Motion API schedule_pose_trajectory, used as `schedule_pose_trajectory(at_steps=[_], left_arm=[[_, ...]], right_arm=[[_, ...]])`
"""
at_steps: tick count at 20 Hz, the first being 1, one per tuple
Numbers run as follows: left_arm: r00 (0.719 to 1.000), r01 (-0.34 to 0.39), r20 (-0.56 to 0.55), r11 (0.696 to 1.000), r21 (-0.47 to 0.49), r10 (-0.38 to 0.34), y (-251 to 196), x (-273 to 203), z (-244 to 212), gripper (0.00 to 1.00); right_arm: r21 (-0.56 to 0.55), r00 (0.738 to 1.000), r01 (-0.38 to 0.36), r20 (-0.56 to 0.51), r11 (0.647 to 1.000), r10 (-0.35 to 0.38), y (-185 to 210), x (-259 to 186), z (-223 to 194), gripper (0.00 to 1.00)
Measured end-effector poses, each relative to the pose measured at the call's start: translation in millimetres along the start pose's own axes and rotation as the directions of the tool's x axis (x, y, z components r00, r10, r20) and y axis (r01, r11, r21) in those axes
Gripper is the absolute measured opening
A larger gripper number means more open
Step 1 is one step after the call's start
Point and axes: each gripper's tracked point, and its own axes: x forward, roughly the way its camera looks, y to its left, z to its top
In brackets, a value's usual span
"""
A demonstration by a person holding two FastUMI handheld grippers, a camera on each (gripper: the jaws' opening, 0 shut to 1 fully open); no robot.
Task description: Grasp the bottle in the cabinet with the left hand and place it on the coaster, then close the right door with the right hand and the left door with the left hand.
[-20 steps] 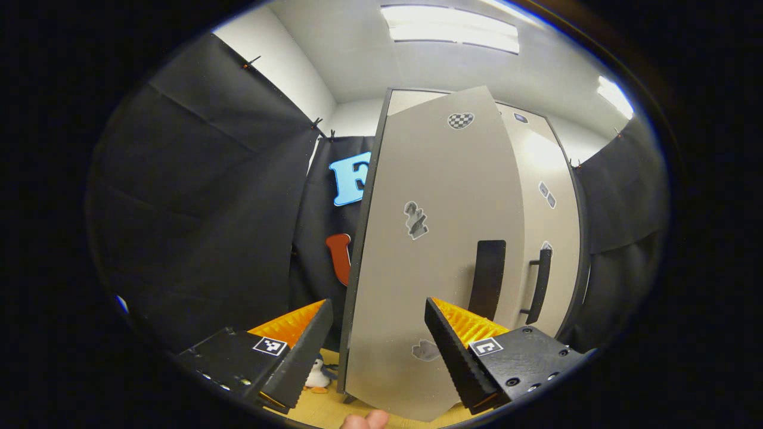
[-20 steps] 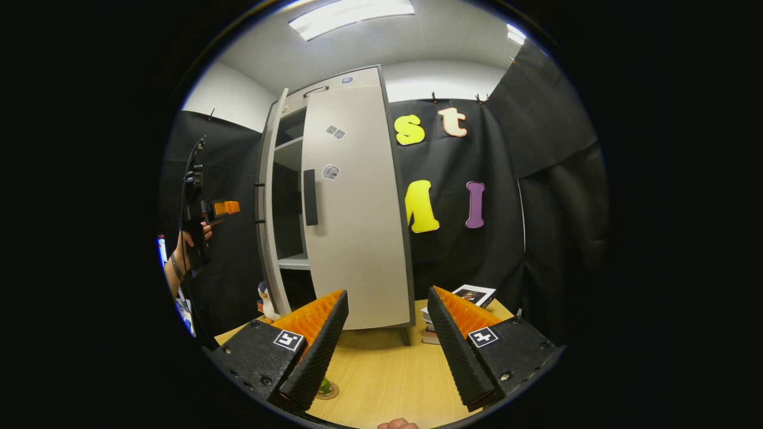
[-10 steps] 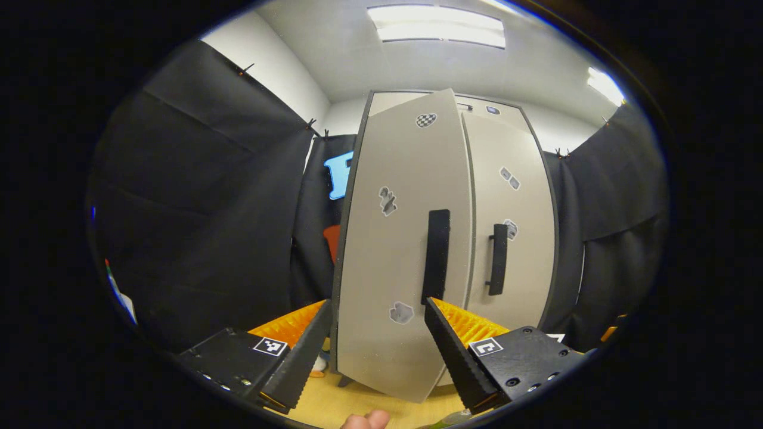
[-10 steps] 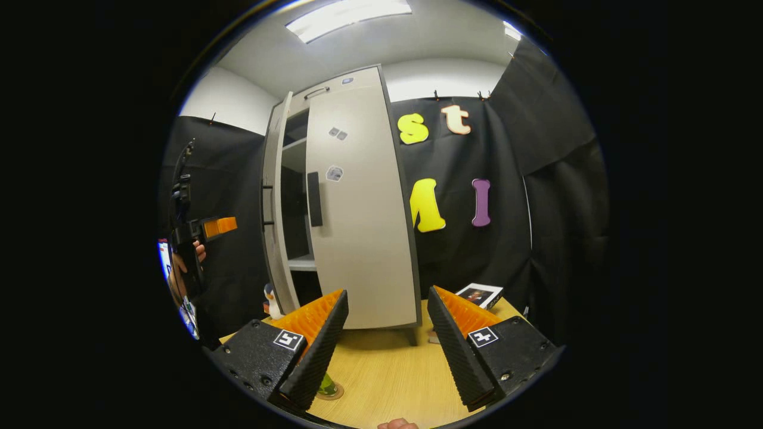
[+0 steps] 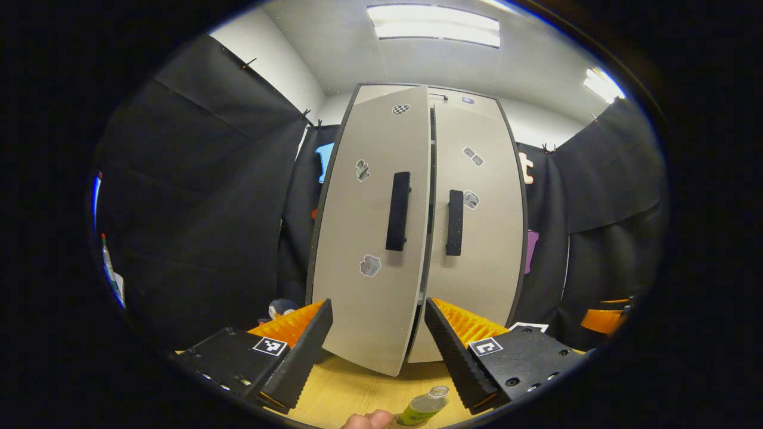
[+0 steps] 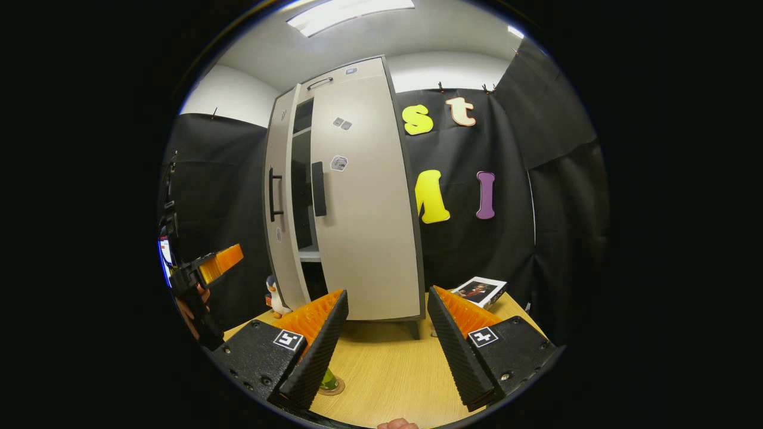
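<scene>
- Left gripper [image 5: 375,345]: held level in front of the cabinet [image 5: 417,226], aimed at the seam between the two doors. Fingers spread apart, nothing between them, touching nothing.
- In the right gripper view the left gripper [image 6: 217,262] shows at the far left, held by a hand [image 6: 191,304] well apart from the cabinet.
- Right gripper [image 6: 387,339]: held low over the table [image 6: 387,369], pointing at the cabinet's right side. Fingers released and wide, nothing gripped.
- In the left gripper view the right gripper [image 5: 602,319] shows at the far right edge.
- Left door [image 5: 372,238]: nearly closed but still ajar; in the right gripper view a dark gap shows between the left door [image 6: 277,196] and the right door [image 6: 363,202], with a shelf visible inside.
- Right door [image 5: 477,232]: flush with the cabinet front.
- Each door carries a black vertical handle [image 5: 398,211] and several small stickers.
- Bottle [image 5: 424,406]: on the table below the left gripper, green label, clear neck. In the right gripper view the bottle [image 6: 326,381] stands on the coaster [image 6: 331,388], partly hidden behind the right gripper's left finger.
- Penguin toy [image 6: 274,297]: on the table just beside the cabinet's left foot.
- Book [image 6: 480,291]: on the table to the right of the cabinet.
- A fingertip [image 5: 365,420] shows at the bottom edge of the left gripper view.
</scene>
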Motion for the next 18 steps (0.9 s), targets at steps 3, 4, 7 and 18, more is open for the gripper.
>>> schedule_pose_trajectory(at_steps=[3, 4, 7, 18], left_arm=[[0.999, 0.014, -0.029, 1.000, -0.027, -0.015, -14.8, -9.8, -15.3, 0.95], [0.999, 0.031, -0.035, 0.999, -0.035, -0.032, -20.1, -11.2, -18.4, 0.95], [0.994, 0.074, -0.074, 0.997, -0.016, -0.075, -31.5, -13.2, -32.4, 1.00], [0.984, 0.133, -0.126, 0.991, 0.025, -0.129, -54.2, -16.3, -48.6, 0.90]], right_arm=[[0.004, 1.000, -0.004, -0.006, 1.000, 0.004, 0.2, 0.7, -2.7, 0.83], [0.002, 1.000, -0.002, -0.006, 1.000, 0.002, 0.9, -2.1, -3.6, 0.82], [0.012, 1.000, 0.007, -0.001, 1.000, -0.007, 0.4, -4.9, -3.5, 0.82], [0.032, 1.000, 0.006, -0.015, 0.999, -0.006, 1.9, -2.9, -10.6, 0.82]])
